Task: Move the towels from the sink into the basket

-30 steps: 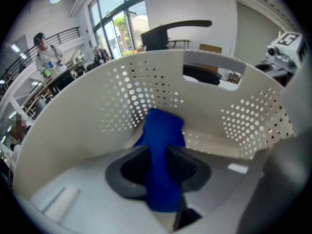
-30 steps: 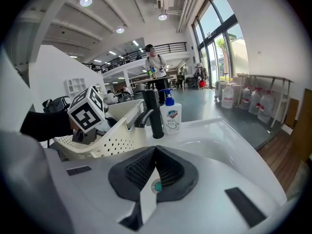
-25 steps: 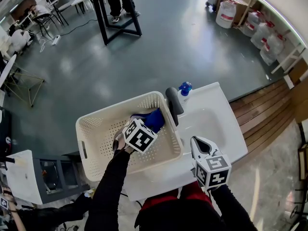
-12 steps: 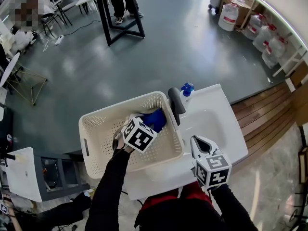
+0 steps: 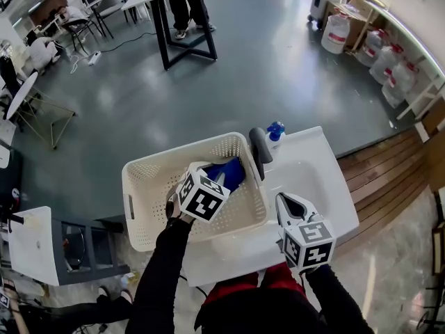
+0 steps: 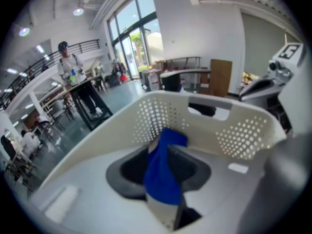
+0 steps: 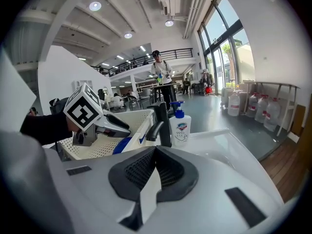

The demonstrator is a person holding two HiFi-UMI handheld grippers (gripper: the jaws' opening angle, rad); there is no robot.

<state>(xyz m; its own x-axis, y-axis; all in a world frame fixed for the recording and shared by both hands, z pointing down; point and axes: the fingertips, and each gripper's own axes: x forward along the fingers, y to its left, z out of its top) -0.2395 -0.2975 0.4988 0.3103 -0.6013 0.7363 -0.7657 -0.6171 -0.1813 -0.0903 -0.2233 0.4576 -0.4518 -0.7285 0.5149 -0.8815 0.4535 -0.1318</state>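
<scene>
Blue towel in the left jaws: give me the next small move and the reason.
Probably open the left gripper wide: its jaws have just been closing and pinch the blue towel, which hangs inside the basket walls, so letting go should drop it in.

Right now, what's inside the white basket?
A blue towel is in the basket, pinched in the left gripper, whose jaws have just been closing on it. The gripper and sleeve cover part of the basket floor; what lies under them cannot be seen.
</scene>
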